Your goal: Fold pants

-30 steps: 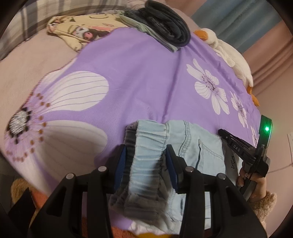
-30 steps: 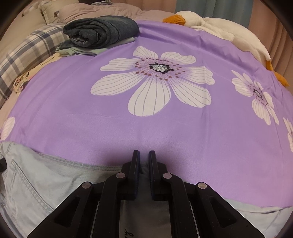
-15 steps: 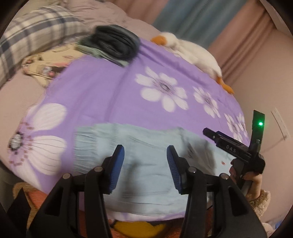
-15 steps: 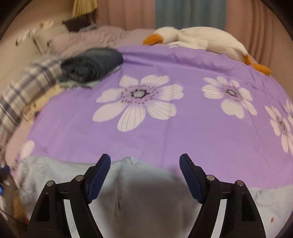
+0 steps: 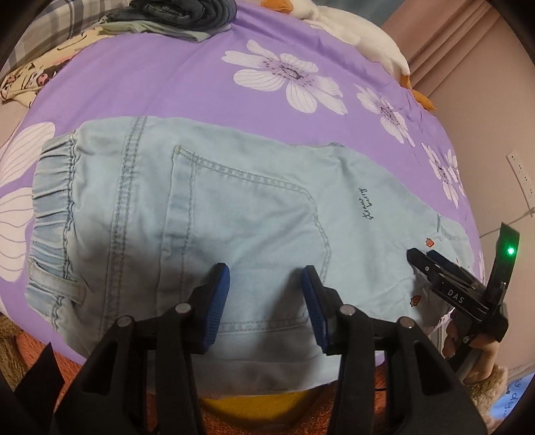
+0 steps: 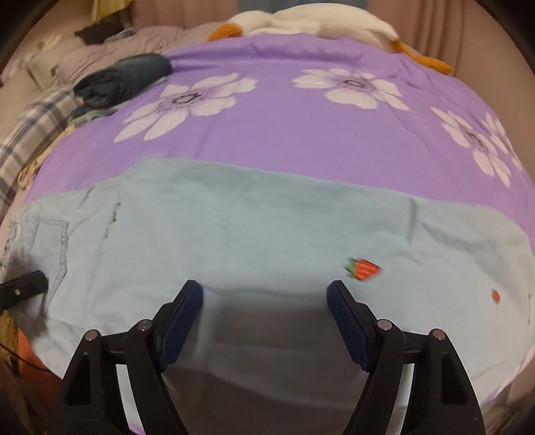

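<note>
While the light blue pants [image 5: 240,214] lie flat along the near edge of the bed, spread on the purple flowered bedspread [image 5: 160,77], both tools hang just above them with nothing between their pads. The elastic waistband sits toward the bed's left end, the back pocket faces up, and the legs run off toward the right end, where small strawberry marks [image 6: 363,268] dot the cloth. The left tool [image 5: 265,301] is over the pocket area, its jaws at a middling gap and closing a little, the blue pads clear of the denim as far as I can see. The right tool [image 6: 264,314] is above the leg, its jaws spread wide, and no fabric is pinched. In the left view the right tool shows at the right, gripped by a hand [image 5: 474,344], a green light glowing on it. At the far left corner of the bed a stack of dark folded clothes [image 5: 187,13] rests, with a plaid pillow [image 6: 30,134] beside it. A plush goose [image 6: 317,21] lies along the far edge.
</note>
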Available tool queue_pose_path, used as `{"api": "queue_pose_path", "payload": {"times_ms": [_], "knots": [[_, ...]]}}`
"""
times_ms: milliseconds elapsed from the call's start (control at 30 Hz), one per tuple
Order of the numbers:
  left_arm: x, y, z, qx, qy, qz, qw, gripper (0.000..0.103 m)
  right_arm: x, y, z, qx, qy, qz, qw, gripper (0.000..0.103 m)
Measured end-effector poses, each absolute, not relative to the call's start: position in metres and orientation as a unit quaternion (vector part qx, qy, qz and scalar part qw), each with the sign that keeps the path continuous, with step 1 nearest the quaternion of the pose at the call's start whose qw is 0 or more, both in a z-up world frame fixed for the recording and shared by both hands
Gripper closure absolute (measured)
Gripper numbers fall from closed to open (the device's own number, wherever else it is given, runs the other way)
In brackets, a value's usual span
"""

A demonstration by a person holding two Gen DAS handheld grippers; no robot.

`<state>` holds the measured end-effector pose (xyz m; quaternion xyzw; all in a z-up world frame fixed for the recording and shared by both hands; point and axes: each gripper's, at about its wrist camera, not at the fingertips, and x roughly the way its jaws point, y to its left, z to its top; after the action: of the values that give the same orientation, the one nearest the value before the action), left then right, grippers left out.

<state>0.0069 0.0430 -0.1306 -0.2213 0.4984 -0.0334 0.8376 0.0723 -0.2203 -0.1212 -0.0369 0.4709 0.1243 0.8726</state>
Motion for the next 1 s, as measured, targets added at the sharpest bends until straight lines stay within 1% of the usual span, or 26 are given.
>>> {"api": "queue_pose_path", "payload": {"times_ms": [100,433,1000], "knots": [[0.004,0.045,-0.132,-0.231,0.495,-0.033,0.837,0.058,0.072,-0.228,-0.122,-0.019,0.468,0.118,0.876,0.026],[-0.008,0.049,-0.131,-0.25,0.483,-0.034,0.838,0.059,0.069,-0.226,-0.124,-0.018,0.461,0.113,0.88,0.026],[-0.01,0.047,-0.13,-0.244,0.482,-0.036,0.841,0.058,0.069,-0.232,-0.123,-0.02,0.458,0.104,0.883,0.026]]}}
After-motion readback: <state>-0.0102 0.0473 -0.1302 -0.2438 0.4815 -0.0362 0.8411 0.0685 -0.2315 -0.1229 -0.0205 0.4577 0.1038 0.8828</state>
